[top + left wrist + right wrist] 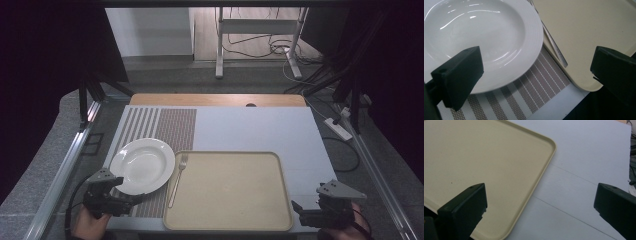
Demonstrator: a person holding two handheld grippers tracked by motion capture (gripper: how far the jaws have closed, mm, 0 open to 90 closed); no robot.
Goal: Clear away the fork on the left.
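A white deep plate (142, 165) (481, 37) rests on a striped placemat (160, 127) (524, 92) at the table's left. Beside it lies a beige tray (227, 190) (584, 30) (481, 162), bare inside. A metal fork (178, 179) (554, 47) lies across the tray's left rim, tines pointing away. My left gripper (120, 197) (534, 77) is open near the plate's front edge, jaws wide apart, holding nothing. At the tray's front right corner my right gripper (307, 212) (539, 210) is open too, jaws spread over the tray's edge and the table.
The table top (260, 130) (586, 170) is pale grey with a wooden strip (215, 99) along its far edge. Metal frame rails (65, 170) run down both sides. Beyond the table are a desk frame (260, 35), cables and a power strip (339, 129) on the floor.
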